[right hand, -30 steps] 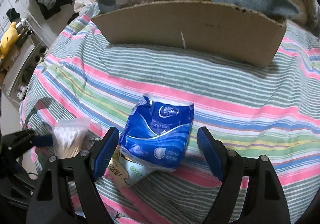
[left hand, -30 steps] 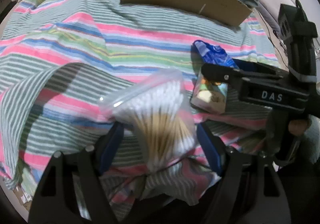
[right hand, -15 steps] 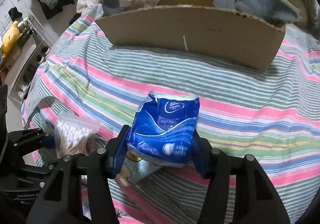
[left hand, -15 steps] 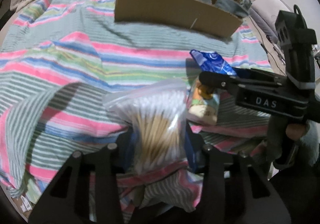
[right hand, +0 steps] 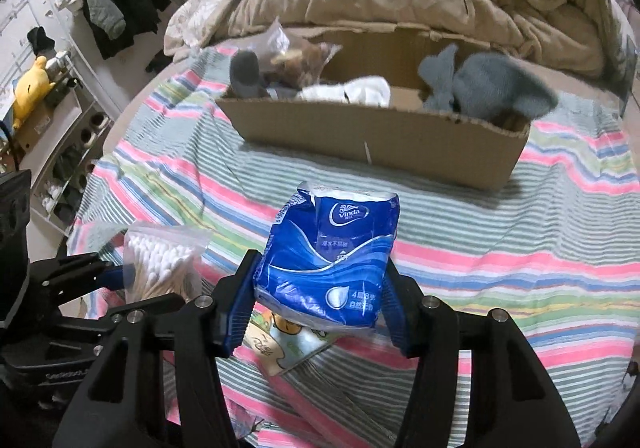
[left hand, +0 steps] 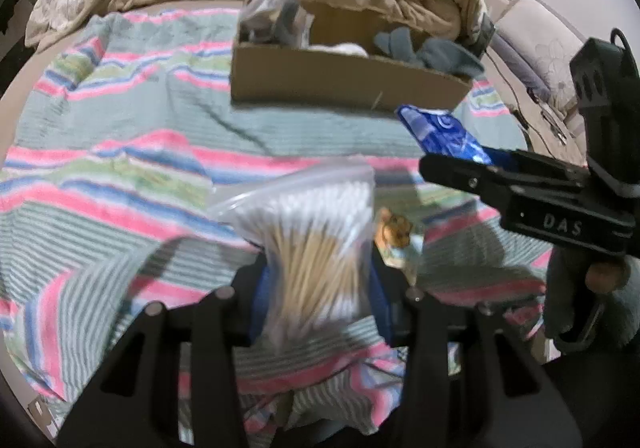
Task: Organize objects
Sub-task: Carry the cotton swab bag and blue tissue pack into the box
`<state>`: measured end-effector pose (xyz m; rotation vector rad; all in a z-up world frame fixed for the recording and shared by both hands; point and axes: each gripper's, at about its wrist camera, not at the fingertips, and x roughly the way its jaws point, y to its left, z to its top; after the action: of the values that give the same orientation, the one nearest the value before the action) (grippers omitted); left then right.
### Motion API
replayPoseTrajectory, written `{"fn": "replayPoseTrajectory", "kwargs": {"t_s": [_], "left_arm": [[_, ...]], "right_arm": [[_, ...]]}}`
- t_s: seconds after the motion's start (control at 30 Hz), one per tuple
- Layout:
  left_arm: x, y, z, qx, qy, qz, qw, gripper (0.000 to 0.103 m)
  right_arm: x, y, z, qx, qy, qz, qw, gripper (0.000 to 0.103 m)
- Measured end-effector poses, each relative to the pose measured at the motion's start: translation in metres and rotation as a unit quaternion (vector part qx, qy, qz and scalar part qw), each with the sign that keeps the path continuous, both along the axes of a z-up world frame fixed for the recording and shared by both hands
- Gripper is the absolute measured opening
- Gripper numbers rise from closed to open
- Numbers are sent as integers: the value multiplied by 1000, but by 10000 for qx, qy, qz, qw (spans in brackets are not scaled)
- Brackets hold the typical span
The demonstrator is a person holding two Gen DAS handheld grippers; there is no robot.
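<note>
Left gripper (left hand: 316,284), closed on one swab bag (left hand: 316,244); right gripper (right hand: 320,300), closed on one tissue pack (right hand: 328,264). Both loads are held clear of the striped blanket (right hand: 500,240). The single box (right hand: 380,139) lies ahead of both grippers, its long axis crosswise to the fingers (neither arm is clearly nearer). It already holds grey and white cloth items and a clear bag. One cartoon-printed packet (right hand: 288,340) remains on the blanket beneath the pack.
</note>
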<state>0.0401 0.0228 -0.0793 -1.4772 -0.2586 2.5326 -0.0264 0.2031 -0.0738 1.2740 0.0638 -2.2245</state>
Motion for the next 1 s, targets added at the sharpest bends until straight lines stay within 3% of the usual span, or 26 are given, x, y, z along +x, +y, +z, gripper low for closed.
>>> {"fn": "replayPoseTrajectory", "kwargs": {"t_s": [0.37,1.0], "left_arm": [[-22,3,28,-26,388,-53,9992,43],[-74,9,67,40,940,-289,9951,43]], "right_arm": [[-11,9,28,-103,202,-112,9997,59],[-45,19,51,-156,439,-298,9985,59]]}}
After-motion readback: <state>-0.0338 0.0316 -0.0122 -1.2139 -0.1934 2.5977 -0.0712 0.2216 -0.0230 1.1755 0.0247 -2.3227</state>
